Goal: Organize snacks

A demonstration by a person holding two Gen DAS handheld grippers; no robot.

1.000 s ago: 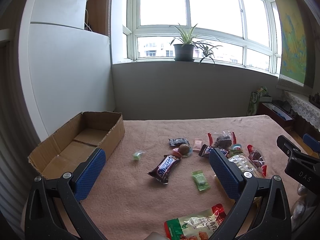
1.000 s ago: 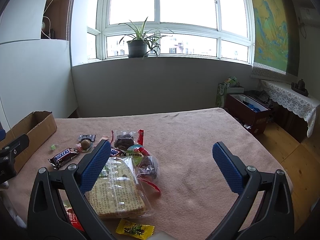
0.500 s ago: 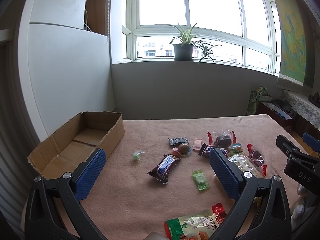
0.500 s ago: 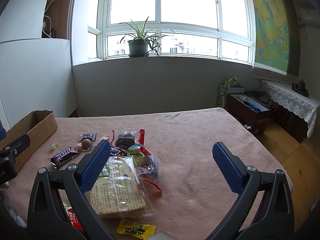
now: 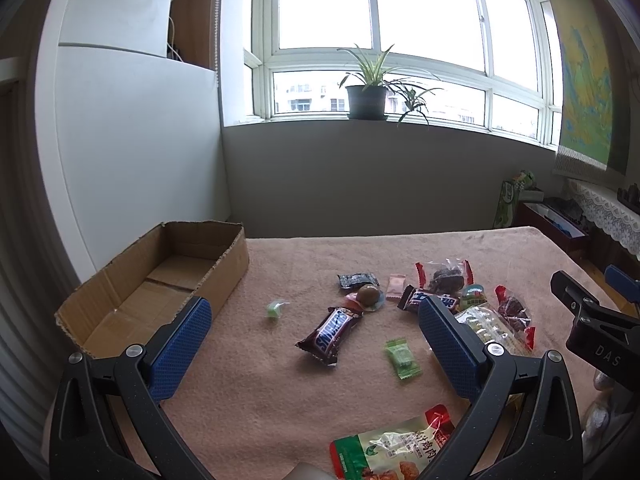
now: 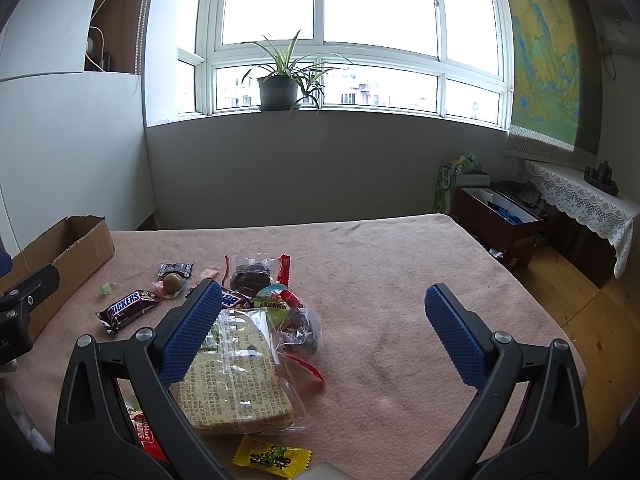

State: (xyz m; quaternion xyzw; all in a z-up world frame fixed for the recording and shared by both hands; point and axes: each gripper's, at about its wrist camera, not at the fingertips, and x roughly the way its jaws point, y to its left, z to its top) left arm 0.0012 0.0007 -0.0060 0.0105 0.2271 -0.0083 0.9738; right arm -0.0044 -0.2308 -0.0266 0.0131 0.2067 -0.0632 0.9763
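Snacks lie scattered on a pink cloth-covered table (image 5: pixel 304 264). A Snickers bar (image 5: pixel 332 330) rests mid-table, with a small green candy (image 5: pixel 402 358) to its right and a pale green sweet (image 5: pixel 274 309) to its left. An empty cardboard box (image 5: pixel 160 276) stands at the left. My left gripper (image 5: pixel 312 316) hovers open above the Snickers bar, holding nothing. My right gripper (image 6: pixel 322 300) is open and empty over a clear bag of crackers (image 6: pixel 240 368), with a yellow candy (image 6: pixel 272 458) near the front edge. A green and red meat snack pack (image 5: pixel 396 446) lies in front of the left gripper.
More wrapped sweets, a brown round candy (image 5: pixel 368 294) and a bag of dark dried fruit (image 6: pixel 254 272) cluster mid-table. The table's right half (image 6: pixel 400 280) is bare cloth. A potted plant (image 6: pixel 280 88) sits on the windowsill; a wooden floor and boxes lie to the right.
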